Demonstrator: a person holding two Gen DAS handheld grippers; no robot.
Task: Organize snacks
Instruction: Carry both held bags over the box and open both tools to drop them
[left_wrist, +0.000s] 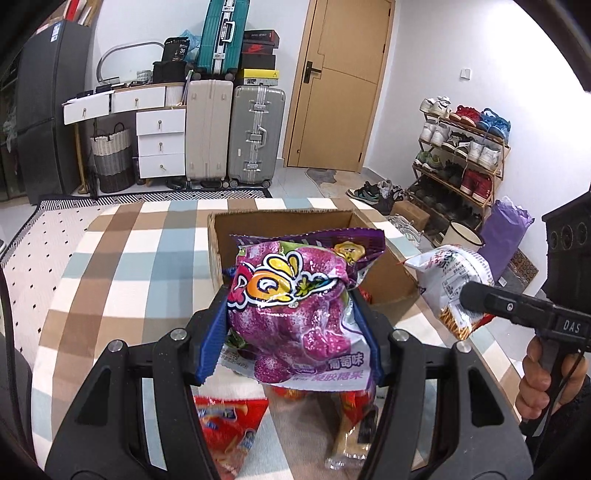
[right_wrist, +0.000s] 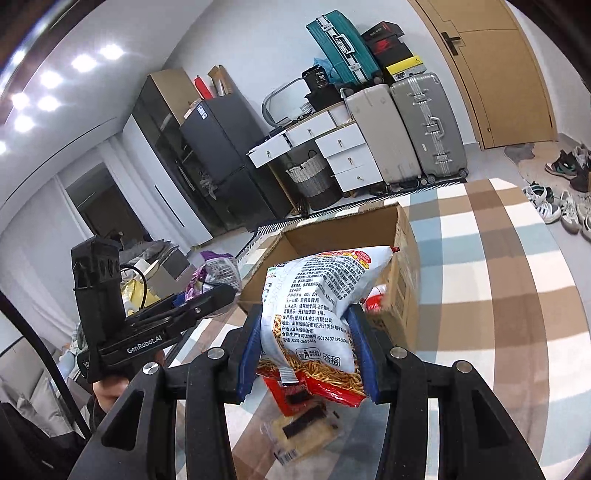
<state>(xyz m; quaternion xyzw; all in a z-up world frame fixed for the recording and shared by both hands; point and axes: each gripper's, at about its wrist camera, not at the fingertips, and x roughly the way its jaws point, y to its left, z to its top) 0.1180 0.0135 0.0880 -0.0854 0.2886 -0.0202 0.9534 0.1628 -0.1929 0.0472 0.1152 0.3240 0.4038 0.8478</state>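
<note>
Cardboard box (left_wrist: 384, 273) ahead of both grippers holds at least one packet. I've left gripper (left_wrist: 291, 325) clamped on purple candy bag (left_wrist: 295, 295), right gripper (right_wrist: 306, 347) on white snack bag (right_wrist: 314, 295). Loose packets (right_wrist: 306, 439) below remain.

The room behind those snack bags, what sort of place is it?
Most likely a lived-in home, perhaps an entryway or living area: a shoe rack full of sneakers, suitcases stacked by a wooden door, and a dark fridge.
</note>
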